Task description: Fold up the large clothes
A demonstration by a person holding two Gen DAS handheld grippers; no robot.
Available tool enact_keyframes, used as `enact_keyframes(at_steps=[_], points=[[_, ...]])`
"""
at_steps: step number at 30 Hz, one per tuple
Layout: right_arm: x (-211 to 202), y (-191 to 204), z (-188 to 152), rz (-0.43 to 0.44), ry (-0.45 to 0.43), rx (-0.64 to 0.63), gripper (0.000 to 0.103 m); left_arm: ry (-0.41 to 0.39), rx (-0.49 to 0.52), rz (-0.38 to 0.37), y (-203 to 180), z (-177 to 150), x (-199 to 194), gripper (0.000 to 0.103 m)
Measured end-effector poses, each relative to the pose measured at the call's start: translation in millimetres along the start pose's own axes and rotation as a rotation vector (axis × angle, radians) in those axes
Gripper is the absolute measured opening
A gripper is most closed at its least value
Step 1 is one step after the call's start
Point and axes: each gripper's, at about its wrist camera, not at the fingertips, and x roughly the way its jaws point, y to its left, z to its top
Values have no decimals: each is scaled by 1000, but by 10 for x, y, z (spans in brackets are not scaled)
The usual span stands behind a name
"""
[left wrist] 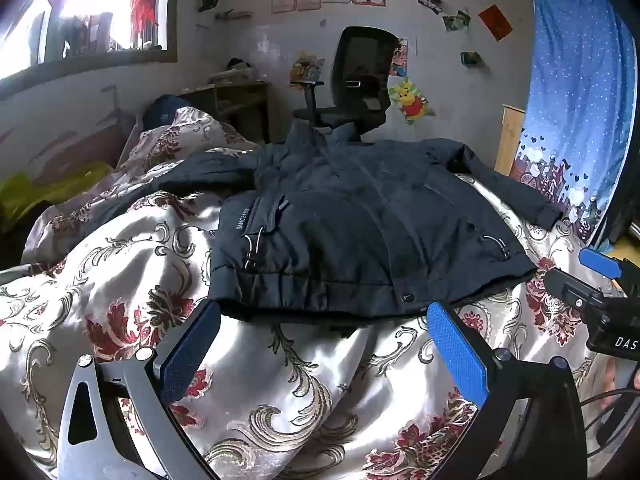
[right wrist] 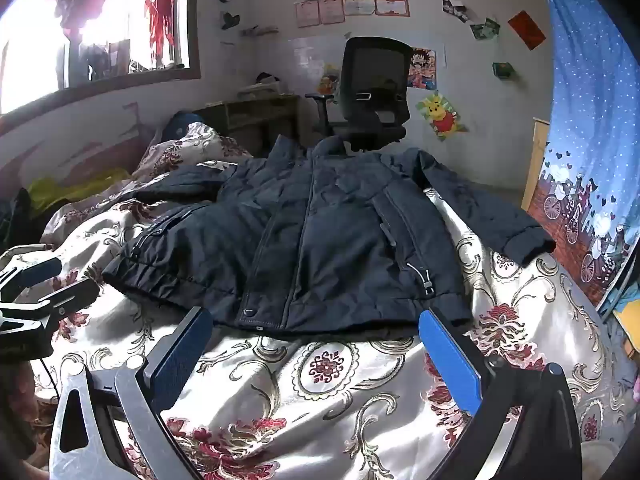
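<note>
While the dark navy padded jacket (left wrist: 360,216) lies spread front-up on the shiny white quilt with red and gold flowers (left wrist: 280,384), its sleeves reaching out to either side, both claws hover just short of its hem. The left gripper (left wrist: 324,352) and the right gripper (right wrist: 316,356) stand wide apart with blue pads, holding nothing. A black mesh office chair (right wrist: 372,92) stands behind the bed.
</note>
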Motion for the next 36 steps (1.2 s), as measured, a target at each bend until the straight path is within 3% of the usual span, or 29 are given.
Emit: enact_keyframes(at_steps=[36], points=[[5,-12,-5,9,1,13,103,8,4,3,-12,-40,32,101]])
